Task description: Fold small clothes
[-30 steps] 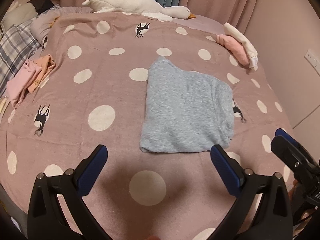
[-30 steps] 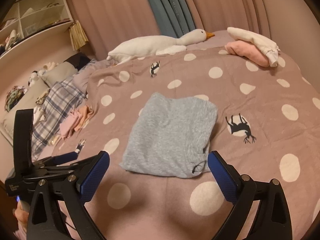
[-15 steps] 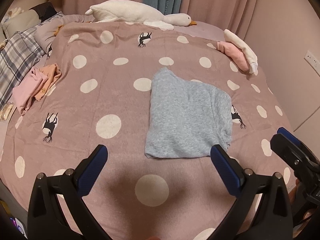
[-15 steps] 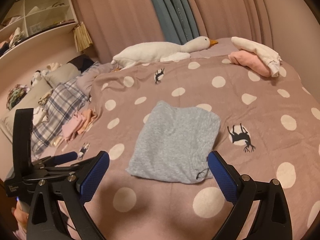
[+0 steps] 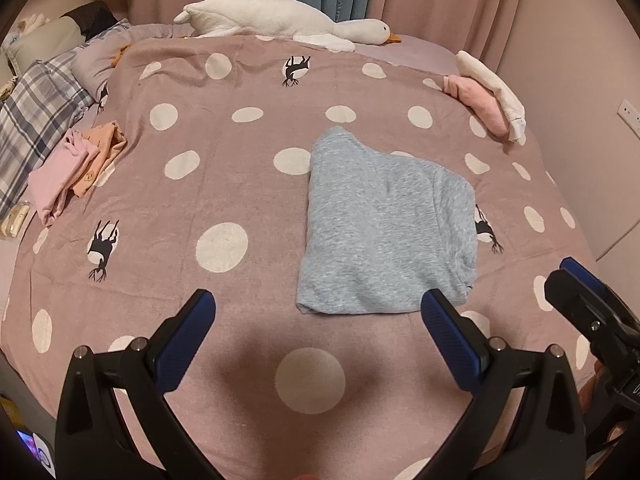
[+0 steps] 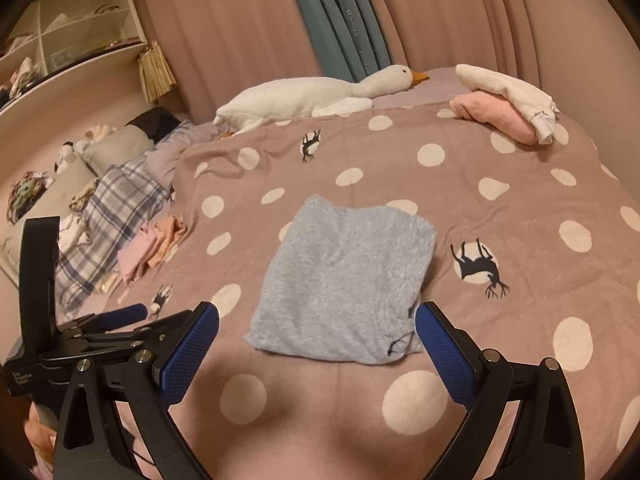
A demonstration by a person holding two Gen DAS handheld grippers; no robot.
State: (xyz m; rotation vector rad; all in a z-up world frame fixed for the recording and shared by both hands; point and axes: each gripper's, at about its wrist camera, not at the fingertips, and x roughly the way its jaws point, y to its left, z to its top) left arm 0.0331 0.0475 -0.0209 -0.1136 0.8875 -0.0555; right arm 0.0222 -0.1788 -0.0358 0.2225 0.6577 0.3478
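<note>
Mid-bed, right of centre, grey garment (image 5: 384, 228) lies folded flat on the spread (image 5: 224, 184); its right edge bunches, layers hard to read. Left gripper (image 5: 318, 322) and right gripper (image 6: 317, 330) hover just short of its near edge, wide apart, empty. Bare spread to its left; pink pile (image 5: 64, 168) well apart.

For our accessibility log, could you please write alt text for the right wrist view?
A folded grey garment lies flat on a pink polka-dot bedspread, just beyond the open right gripper, which holds nothing. A white goose plush lies along the far edge, and the left gripper shows at lower left.
</note>
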